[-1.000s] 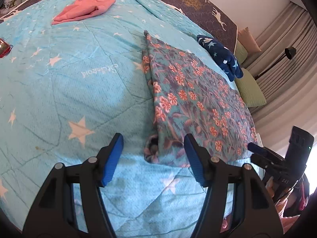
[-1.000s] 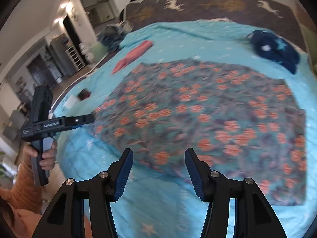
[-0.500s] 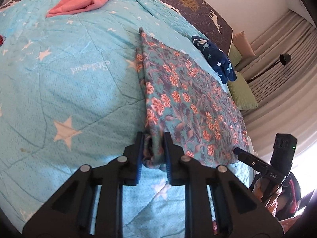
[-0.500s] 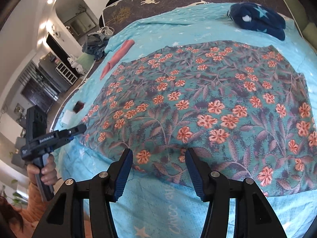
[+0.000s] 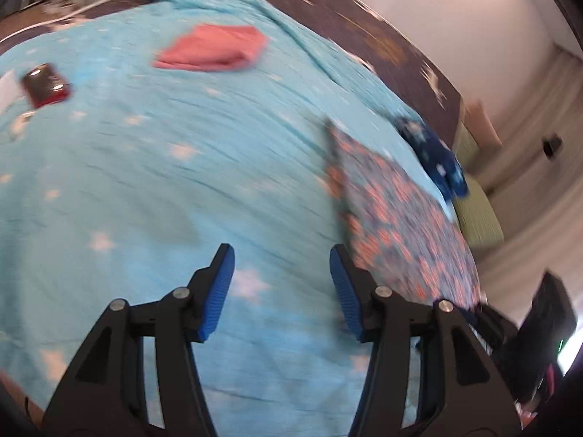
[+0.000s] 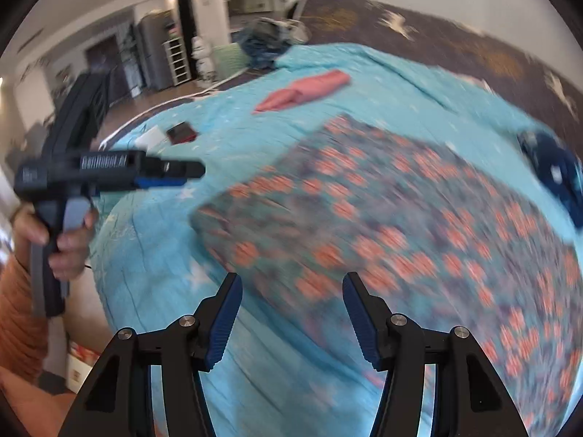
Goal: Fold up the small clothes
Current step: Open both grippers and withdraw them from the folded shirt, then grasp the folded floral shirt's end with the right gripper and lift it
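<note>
A teal garment with orange flowers [image 6: 382, 225] lies folded flat on the blue star quilt [image 5: 164, 182]; in the left wrist view it [image 5: 400, 211] lies to the right. My left gripper [image 5: 282, 284] is open and empty above bare quilt, left of the garment's edge. It shows from the side in the right wrist view [image 6: 175, 174]. My right gripper [image 6: 291, 309] is open and empty, just above the garment's near edge. Both views are blurred by motion.
A folded pink garment [image 5: 215, 52] lies at the far side of the bed. A dark blue starred garment [image 5: 437, 160] lies past the floral one. A red-black phone [image 5: 45, 85] and a white card [image 6: 151, 138] lie at the bed's left edge.
My left gripper was shut on the floral garment's near corner half a second ago; it has let go, opened and swung left. My right gripper pulled back and turned left, still open.
</note>
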The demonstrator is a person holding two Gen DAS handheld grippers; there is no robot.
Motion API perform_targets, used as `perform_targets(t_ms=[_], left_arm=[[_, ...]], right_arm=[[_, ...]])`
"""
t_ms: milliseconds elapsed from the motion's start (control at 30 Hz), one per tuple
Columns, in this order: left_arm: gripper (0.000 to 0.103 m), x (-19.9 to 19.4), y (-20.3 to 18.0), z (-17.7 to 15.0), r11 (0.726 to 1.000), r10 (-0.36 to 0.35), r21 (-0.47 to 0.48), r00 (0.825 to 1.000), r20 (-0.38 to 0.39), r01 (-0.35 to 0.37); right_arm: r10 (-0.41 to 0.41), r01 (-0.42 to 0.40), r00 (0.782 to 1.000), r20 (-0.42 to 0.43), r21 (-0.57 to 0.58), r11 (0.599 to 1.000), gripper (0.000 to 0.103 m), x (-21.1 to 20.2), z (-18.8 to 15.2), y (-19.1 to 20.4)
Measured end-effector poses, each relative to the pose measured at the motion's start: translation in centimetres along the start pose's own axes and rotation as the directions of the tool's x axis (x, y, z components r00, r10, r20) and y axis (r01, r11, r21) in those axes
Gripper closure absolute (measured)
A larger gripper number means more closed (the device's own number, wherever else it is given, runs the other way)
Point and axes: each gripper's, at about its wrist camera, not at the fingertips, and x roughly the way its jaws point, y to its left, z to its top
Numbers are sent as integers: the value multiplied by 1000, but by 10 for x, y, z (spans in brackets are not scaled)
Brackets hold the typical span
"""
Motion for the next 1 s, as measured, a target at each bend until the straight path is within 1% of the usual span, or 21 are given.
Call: perform_targets(t_ms=[33,100,200,300,333,400,433,467,500,533,567,633,700,767,833,867,933,967,1000], left_arm=[[48,-4,8,2,1000,6,-27,1000,8,-6],[48,-7,20,4,998,-3,-63,1000,11,3],[48,-7,22,1,999,-2,-54,1000,8,3],[48,-2,25,1,999,-6,-51,1000,-8,6],[48,1,26,2,998,-13,-56,1000,-13,12],[48,5,26,5,998,-27,-62,999,-21,26],[48,7,25,6,998,-33,-61,999,-23,31],[48,9,23,10,997,-44,-57,999,-26,43],[48,13,19,14,997,-64,-51,997,-34,62],[47,18,14,21,995,-94,-44,994,-48,92],[46,23,8,26,992,-120,-39,991,-60,118],[41,38,-7,40,984,-181,-16,979,-94,180],[37,63,-26,52,972,-229,16,961,-157,234],[35,91,-39,59,961,-267,5,934,-236,276],[34,126,-46,65,951,-306,-56,897,-320,304],[34,135,-47,68,948,-318,-77,892,-321,309],[35,143,-47,78,937,-349,-110,893,-284,331],[46,147,-49,84,931,-365,-126,888,-280,343],[85,152,-52,88,922,-386,-135,876,-289,362]], right_arm=[[6,-6,1000,9,-44,999,44,7,4,13],[15,-14,1000,16,-94,996,44,17,8,28],[9,-6,1000,19,-150,989,44,34,11,48],[-68,73,997,33,-196,978,44,51,14,61],[-109,117,993,47,-212,970,44,58,15,65],[-154,164,986,64,-224,961,47,64,17,69],[-174,189,981,85,-227,955,50,66,18,71],[-186,205,977,101,-230,951,65,68,20,73],[-189,210,976,107,-228,951,82,69,21,74],[-181,202,977,113,-213,956,87,68,23,72],[-155,176,980,123,-183,967,90,64,25,67],[-100,115,986,136,-108,988,92,54,28,51],[-45,46,988,146,-6,999,92,43,30,32],[-9,-3,987,158,78,997,92,34,31,15],[-2,-16,987,161,108,994,92,31,32,10],[3,-22,987,161,118,993,92,30,32,8],[15,-37,987,158,136,990,92,29,32,6],[18,-41,987,160,140,989,92,28,33,5],[20,-44,986,164,143,989,92,27,33,4]])
